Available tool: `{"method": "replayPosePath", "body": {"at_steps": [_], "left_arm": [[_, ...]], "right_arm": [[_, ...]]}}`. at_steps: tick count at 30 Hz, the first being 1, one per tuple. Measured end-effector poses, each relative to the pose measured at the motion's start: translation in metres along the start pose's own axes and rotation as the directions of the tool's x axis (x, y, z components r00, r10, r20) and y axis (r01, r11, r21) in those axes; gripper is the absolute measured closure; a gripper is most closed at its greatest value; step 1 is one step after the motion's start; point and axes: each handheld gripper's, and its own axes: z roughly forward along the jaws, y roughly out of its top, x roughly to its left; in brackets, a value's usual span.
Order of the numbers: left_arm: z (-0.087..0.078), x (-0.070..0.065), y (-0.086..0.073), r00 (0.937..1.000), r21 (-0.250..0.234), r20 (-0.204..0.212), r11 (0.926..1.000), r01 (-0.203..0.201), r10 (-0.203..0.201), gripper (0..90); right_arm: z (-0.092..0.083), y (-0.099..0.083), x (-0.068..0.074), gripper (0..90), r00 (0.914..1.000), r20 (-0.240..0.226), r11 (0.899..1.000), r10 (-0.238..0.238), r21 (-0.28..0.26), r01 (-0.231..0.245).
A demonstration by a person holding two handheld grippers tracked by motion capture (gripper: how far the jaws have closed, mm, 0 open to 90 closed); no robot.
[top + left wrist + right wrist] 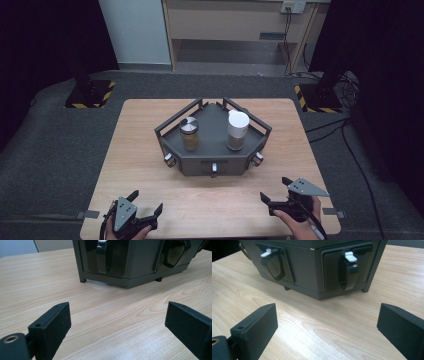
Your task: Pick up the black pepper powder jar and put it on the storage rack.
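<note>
A dark grey angular stand [212,162] sits mid-table, with knobs on its front faces. On its top stand a glass jar with a metal lid [189,133] holding brownish contents, and a white cylindrical container [237,129]. My left gripper [145,202] rests open near the table's front left edge, nothing between its jaws. My right gripper [275,190] is open at the front right, also empty. In the left gripper view the stand [130,262] lies ahead of the gripper [117,322]. The right gripper view shows the stand's drawer-like faces [312,267] with white latches beyond the gripper [327,325].
The wooden table [140,145] has bare surface on both sides of the stand and in front of it. Grey carpet surrounds the table. Two black posts on hazard-striped bases [90,94] stand behind, and cables [350,145] trail on the floor at right.
</note>
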Motion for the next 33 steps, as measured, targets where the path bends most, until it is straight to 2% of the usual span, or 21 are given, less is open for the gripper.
{"method": "replayPosePath", "body": {"at_steps": [11, 16, 24, 26, 33], "left_arm": [[0.0, -0.001, 0.0, 1.0, 0.001, 0.0, 1.0, -0.003, 0.003, 5.6], [0.0, -0.001, 0.001, 1.0, 0.002, 0.0, 1.0, -0.004, 0.004, 5.6], [0.001, -0.002, 0.001, 0.9999, 0.004, 0.003, 0.9999, -0.013, 0.013, 5.6], [0.001, -0.002, 0.001, 0.9999, 0.004, 0.004, 0.9999, -0.013, 0.013, 5.6], [0.002, -0.002, 0.001, 0.9998, 0.007, 0.002, 0.9998, -0.019, 0.019, 5.6]], "right_arm": [[-0.003, -0.028, 0.005, 3.7, 0.9994, 0.032, 1.0, 0.012, -0.009, -0.012], [-0.004, -0.035, 0.005, 3.7, 0.999, 0.039, 1.0, 0.023, -0.02, -0.022], [-0.005, -0.044, 0.007, 3.7, 0.9982, 0.058, 0.999, 0.017, -0.032, -0.015], [-0.007, -0.048, 0.006, 3.6, 0.9969, 0.07, 0.998, 0.035, -0.047, -0.032], [-0.009, -0.053, 0.008, 3.8, 0.995, 0.098, 0.999, 0.019, -0.051, -0.014]]}}
